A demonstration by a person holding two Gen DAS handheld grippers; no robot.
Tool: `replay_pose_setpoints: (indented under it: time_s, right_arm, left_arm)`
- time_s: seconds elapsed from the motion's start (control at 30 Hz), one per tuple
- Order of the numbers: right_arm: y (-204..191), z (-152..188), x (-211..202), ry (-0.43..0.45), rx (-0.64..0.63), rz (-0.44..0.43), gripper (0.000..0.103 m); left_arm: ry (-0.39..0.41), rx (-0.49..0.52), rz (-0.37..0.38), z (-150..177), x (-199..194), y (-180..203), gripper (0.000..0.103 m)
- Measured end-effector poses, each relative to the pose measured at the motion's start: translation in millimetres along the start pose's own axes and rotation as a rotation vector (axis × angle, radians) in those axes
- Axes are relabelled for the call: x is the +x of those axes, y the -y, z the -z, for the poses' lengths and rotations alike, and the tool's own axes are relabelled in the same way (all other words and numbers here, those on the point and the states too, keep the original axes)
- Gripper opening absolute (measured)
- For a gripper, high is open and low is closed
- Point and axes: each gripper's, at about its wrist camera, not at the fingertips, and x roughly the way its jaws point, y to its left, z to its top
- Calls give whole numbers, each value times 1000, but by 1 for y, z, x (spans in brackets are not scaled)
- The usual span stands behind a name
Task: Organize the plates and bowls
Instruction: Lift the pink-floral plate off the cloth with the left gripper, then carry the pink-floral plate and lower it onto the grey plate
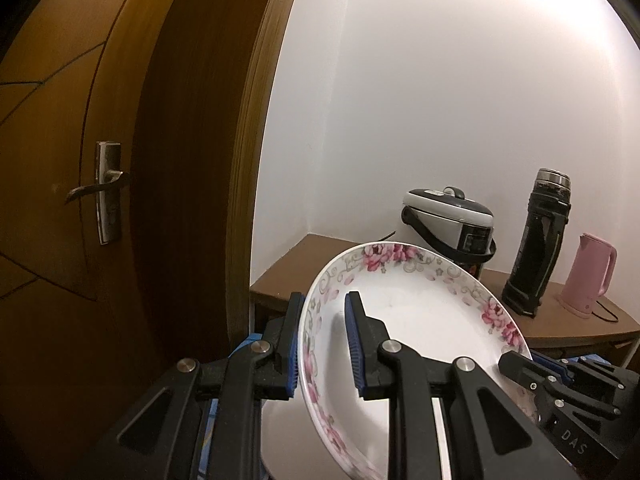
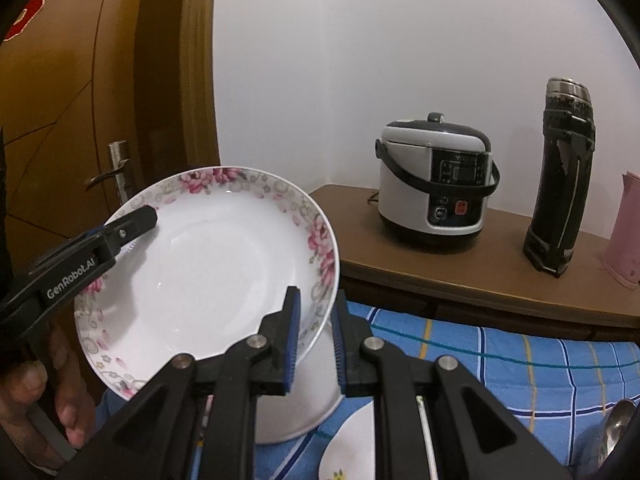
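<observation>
A white deep plate with a pink flower rim [image 1: 420, 320] [image 2: 208, 268] hangs tilted in the air, held from two sides. My left gripper [image 1: 324, 344] is shut on its left rim, one finger inside the plate and one behind it. In the right wrist view this left gripper [image 2: 146, 218] reaches onto the rim from the left. My right gripper [image 2: 316, 334] is shut on the plate's lower right rim, and its tip [image 1: 516, 364] shows at the plate's right edge in the left wrist view. Below the plate sit a white bowl [image 2: 308, 404] and another plate [image 2: 348, 448].
Behind stands a brown table [image 2: 400, 276] with a rice cooker [image 2: 436, 188], a black thermos [image 2: 560, 200] and a pink kettle [image 1: 588, 276]. A blue checked cloth [image 2: 500, 364] covers the near surface, with a spoon [image 2: 616, 428] at right. A wooden door [image 1: 80, 200] stands left. A hand [image 2: 68, 412] holds the left gripper.
</observation>
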Motion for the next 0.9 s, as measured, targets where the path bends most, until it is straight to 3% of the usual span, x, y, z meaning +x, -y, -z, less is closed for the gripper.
replay_pose_setpoints:
  time_s: [0.5,0.9]
  right_arm:
    - [2,15,42,-42,11,14,15]
    - [0,21,59,-52,13,4,15]
  left_arm:
    - [-35,-21,-17,23,35,-12,23]
    - [-66,1,-72,35,48,-17,23]
